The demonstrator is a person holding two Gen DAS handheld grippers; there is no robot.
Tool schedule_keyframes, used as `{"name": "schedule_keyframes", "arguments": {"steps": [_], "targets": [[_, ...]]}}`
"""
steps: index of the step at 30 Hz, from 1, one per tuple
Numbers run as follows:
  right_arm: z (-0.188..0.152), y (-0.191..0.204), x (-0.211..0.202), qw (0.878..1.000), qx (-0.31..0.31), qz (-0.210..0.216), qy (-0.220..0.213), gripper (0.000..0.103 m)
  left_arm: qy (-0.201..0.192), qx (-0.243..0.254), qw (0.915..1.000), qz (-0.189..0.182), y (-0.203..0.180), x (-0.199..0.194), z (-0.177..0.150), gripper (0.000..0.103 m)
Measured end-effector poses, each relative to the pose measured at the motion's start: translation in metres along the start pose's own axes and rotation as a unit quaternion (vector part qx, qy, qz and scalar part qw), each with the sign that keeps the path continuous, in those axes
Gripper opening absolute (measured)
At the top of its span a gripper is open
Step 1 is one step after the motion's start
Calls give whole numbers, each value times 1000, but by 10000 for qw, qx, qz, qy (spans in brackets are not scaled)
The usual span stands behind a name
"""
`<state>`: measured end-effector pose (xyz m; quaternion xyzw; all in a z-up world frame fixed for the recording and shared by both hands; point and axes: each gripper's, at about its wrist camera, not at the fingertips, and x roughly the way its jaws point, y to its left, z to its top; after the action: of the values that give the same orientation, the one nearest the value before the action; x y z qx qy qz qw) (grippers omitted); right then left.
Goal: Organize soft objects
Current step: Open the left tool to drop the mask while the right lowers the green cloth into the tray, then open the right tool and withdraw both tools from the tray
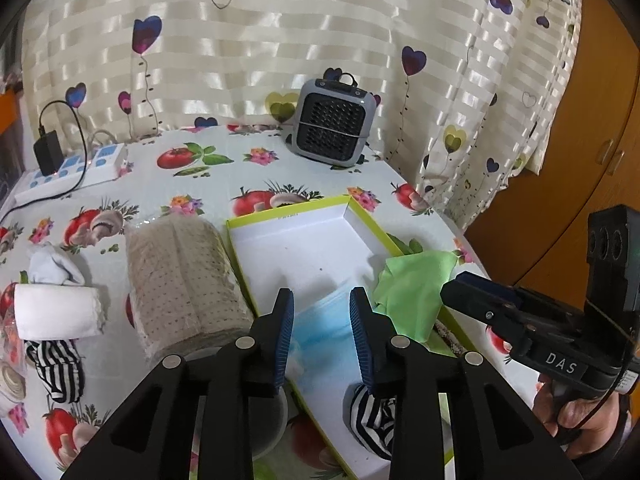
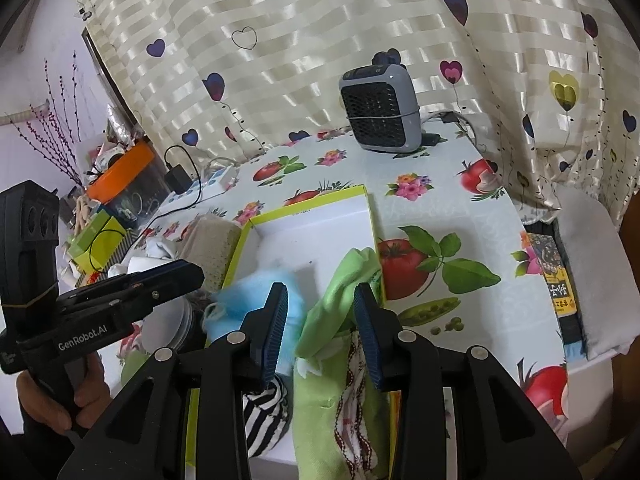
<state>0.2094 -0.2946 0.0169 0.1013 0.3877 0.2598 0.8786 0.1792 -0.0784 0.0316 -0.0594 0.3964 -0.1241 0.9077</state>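
Observation:
A shallow white box with a yellow-green rim [image 1: 320, 252] [image 2: 320, 236] lies on the table. In it are a blue face mask [image 1: 324, 332] [image 2: 240, 304], a green cloth [image 1: 412, 288] [image 2: 336, 300] draped over its right rim, and a black-and-white striped item [image 1: 372, 416] [image 2: 260, 412]. My left gripper [image 1: 322, 336] is open above the mask. My right gripper [image 2: 320, 332] is open over the green cloth. Left of the box lie a beige perforated roll [image 1: 184, 280], a white rolled cloth [image 1: 56, 312], a white sock [image 1: 52, 264] and another striped item [image 1: 60, 368].
A grey fan heater [image 1: 332, 124] [image 2: 380, 112] stands at the table's back by the curtain. A power strip [image 1: 72, 172] with a black adapter is at the back left. A red-patterned cloth [image 2: 356, 400] lies with the green one. A folded white cloth [image 2: 588, 276] lies far right.

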Motion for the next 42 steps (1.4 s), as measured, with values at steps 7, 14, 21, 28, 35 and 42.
{"name": "schedule_keyframes", "arguments": {"steps": [7,14,21,28,35,42], "targets": [[-3,-1,11,9997,68,-97,223,18,-74,-88,9999,24,9,-13,-2,28],[9,11,46,9981,-94,40,606,18,-109,-157,9998,11,15,-28,-9,28],[10,30,22,9989,-273,344,186,20,-250,-172,9995,51,26,-52,-17,28],[-1,25,-13,10000,-20,79,-36,21,-375,-260,9989,120,37,-77,-33,28],[-22,46,-44,9996,-149,-18,-242,41,-434,-283,9985,201,47,-97,-55,28],[-41,84,-58,9975,-626,101,-305,41,-446,-317,9980,306,59,-111,-74,28]]}}
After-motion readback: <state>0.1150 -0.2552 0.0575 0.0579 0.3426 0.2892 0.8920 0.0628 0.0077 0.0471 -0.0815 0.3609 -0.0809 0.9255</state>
